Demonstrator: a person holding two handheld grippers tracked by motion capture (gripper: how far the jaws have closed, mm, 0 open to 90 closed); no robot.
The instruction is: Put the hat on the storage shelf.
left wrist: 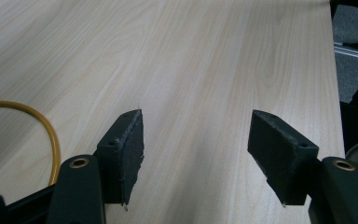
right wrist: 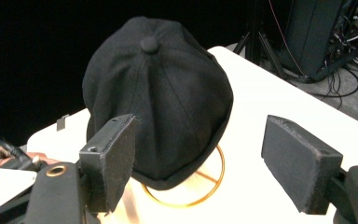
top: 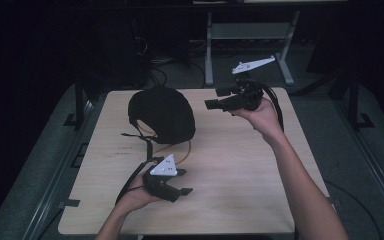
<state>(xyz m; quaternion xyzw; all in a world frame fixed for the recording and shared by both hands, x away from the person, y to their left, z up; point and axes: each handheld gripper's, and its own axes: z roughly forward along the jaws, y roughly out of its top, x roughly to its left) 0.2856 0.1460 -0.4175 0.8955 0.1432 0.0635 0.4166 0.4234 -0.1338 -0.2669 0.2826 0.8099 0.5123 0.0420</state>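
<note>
a black cap [top: 162, 114] with a button on its crown sat on the far left part of the pale wooden surface [top: 240, 165], resting over a thin gold-coloured wire stand [top: 180, 149] whose ring showed beneath its near rim. in the right gripper view the cap [right wrist: 168, 88] rose ahead of the jaws, its crown button facing up and toward the camera, and the gold ring [right wrist: 209, 186] curved out from under its lower edge onto the surface [right wrist: 279, 93].

the right tool [top: 215, 98] was held in a hand [top: 260, 117] above the far right part of the surface, pointing leftward at the cap and well apart from it. its jaws stood spread, with nothing between the pads; the cap lay beyond them, not touched. the grey three-cornered plate [top: 252, 65] rode above it.

the left tool [top: 182, 181] lay low near the front left of the surface, held by the other hand [top: 135, 197], near the cap's front and just beside the gold wire. its jaws were also spread apart, and in the left gripper view only bare wood [left wrist: 205, 70] lay between the two dark pads [left wrist: 130, 149], with a loop of the gold wire [left wrist: 46, 126] curving at the left edge. neither tool gripped anything.

dark floor, a metal frame and cables lay beyond the far edge.
</note>
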